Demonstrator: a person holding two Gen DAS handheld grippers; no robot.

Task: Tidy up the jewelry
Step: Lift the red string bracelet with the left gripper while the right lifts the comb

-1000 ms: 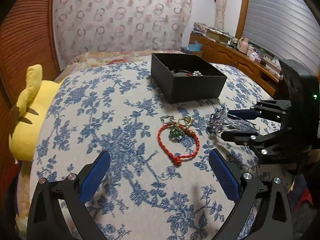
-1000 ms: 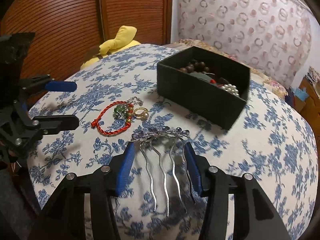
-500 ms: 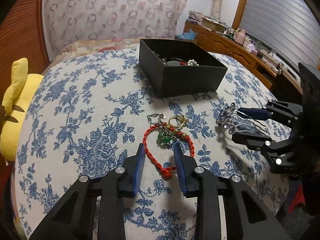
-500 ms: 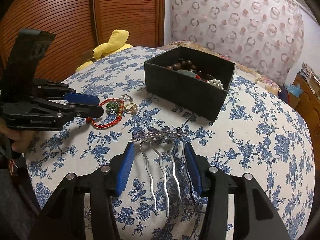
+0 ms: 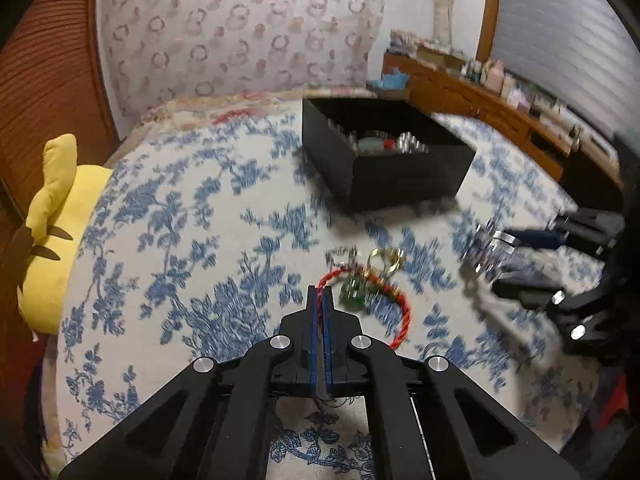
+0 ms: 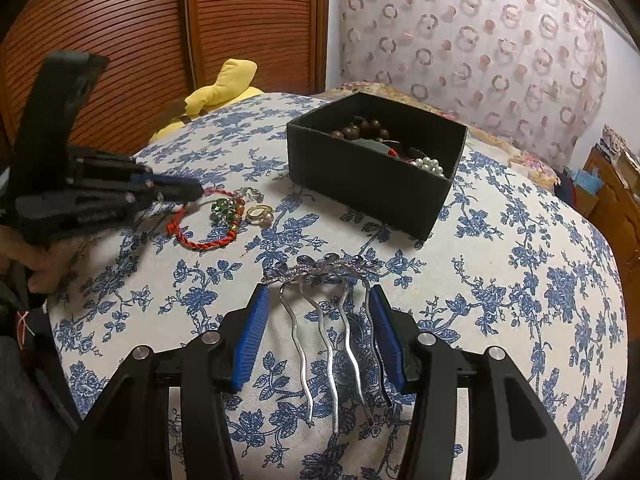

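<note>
A red cord bracelet (image 5: 402,314) with green and amber beads lies on the floral bedspread (image 5: 192,216); it also shows in the right wrist view (image 6: 208,240). My left gripper (image 5: 319,294) is shut on the bracelet's left side. A gold ring (image 5: 386,258) lies beside it. My right gripper (image 6: 316,308) has its pads on both sides of a silver hair comb (image 6: 324,320) with purple flowers, apparently gripping it. The black box (image 6: 372,172) of jewelry sits beyond.
A yellow plush toy (image 5: 56,216) lies at the bed's left edge. A wooden slatted wardrobe (image 6: 160,32) stands behind it. A patterned curtain (image 5: 240,28) hangs at the back. A cluttered wooden dresser (image 5: 500,96) runs along the right.
My left gripper moved in and went from wide open to shut on the red bracelet. My right gripper has stayed around the comb.
</note>
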